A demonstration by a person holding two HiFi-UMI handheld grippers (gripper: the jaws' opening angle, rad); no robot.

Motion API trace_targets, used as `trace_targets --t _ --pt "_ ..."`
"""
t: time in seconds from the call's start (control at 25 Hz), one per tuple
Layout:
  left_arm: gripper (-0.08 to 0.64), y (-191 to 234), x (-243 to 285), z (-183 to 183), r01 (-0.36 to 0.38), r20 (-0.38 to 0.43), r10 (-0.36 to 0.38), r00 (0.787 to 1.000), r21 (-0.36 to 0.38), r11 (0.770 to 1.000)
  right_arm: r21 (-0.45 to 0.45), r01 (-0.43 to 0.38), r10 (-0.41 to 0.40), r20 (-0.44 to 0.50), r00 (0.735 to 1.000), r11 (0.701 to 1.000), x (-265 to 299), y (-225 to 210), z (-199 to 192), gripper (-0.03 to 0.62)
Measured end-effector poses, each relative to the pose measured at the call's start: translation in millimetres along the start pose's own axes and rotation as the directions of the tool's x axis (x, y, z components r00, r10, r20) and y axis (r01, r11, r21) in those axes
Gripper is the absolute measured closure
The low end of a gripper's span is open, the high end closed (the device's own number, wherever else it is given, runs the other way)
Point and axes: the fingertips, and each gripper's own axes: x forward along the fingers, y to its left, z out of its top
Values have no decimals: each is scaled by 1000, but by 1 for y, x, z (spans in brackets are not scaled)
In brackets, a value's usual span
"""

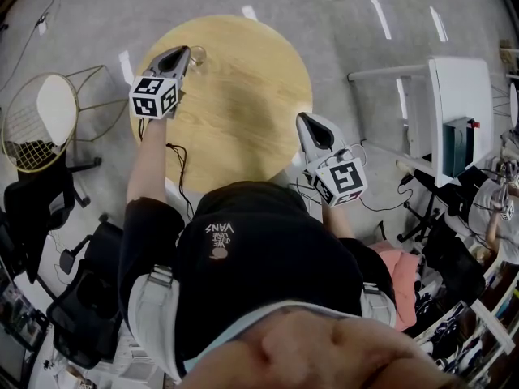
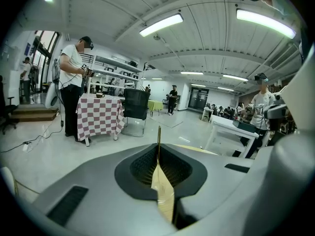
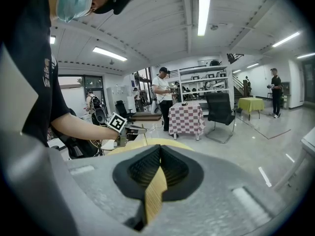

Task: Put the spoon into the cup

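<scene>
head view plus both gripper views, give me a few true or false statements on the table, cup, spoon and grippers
1. The table is round and wooden. True.
2. The left gripper is shut on the thin spoon. True.
3. The right gripper holds the cup. False: its jaws are together with nothing between them, and it hangs at the table's near right edge.
4. The cup is in the middle of the table. False: it is near the table's edge, right by the left gripper's tip.
5. A checked cloth covers a table in the background of the left gripper view. True.
</scene>
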Motion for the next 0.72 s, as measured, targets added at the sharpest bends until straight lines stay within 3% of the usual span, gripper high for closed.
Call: trace_targets --t 0.24,0.52,0.72 --pt "547 2 -1 3 -21 32 21 999 -1 1000 -4 4 -4 2 1000 1000 -2 -2 1 594" --pt "451 3 -5 10 -10 68 13 998 -43 999 -5 -7 7 10 1000 1000 -4 2 2 594" --pt "443 2 -6 11 -9 70 12 997 -45 999 -9 -4 4 13 1000 1000 -6 2 4 594"
